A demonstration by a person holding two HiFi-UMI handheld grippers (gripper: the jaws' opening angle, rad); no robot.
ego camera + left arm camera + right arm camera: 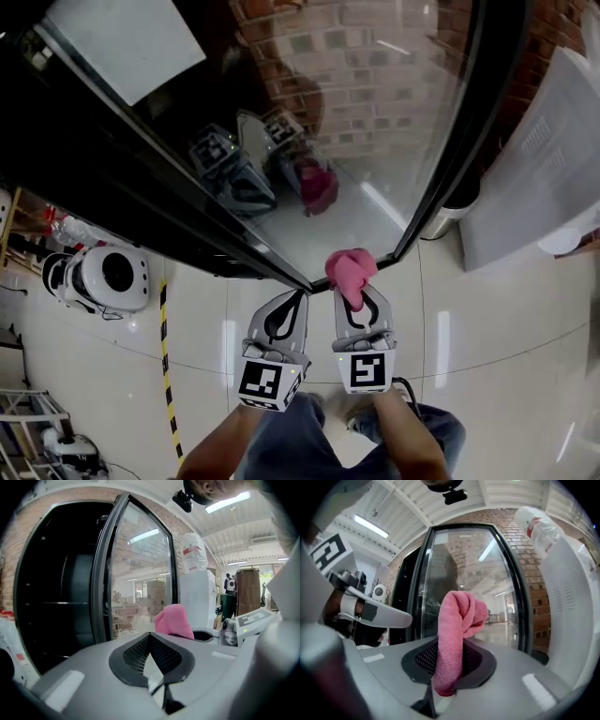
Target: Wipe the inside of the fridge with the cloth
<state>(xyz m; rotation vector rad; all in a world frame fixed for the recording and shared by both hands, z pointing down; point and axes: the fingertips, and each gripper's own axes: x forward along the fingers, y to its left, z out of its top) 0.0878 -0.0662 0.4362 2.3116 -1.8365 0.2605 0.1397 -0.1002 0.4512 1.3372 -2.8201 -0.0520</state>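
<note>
The right gripper (pixel 449 654) has its fingers clamped on a pink cloth (pixel 457 629). Its own view shows the cloth as a folded roll pinched low between the dark pads, rising past the fingertips and curling over to the right. The head view shows only the bunched top of the cloth (pixel 350 269) sticking out beyond the right gripper (pixel 360 300), right at the lower corner of the fridge door (pixel 375 122).

The left gripper (pixel 151 641) has its fingers closed against each other with nothing between them. In the head view it (pixel 289 306) lies just beside the right one, fingertips pointing at the same door corner.

The door is glass and stands open. The left gripper view shows the dark inside of the fridge (pixel 56 597) ahead and to the left of its fingers, and the cloth (pixel 173 620) just off to the right. The head view alone catches faint reflections of both grippers and the cloth in the glass.

A white water dispenser (pixel 576 620) stands to the right of the right fingers, a bottle (pixel 534 522) on top of it.
</note>
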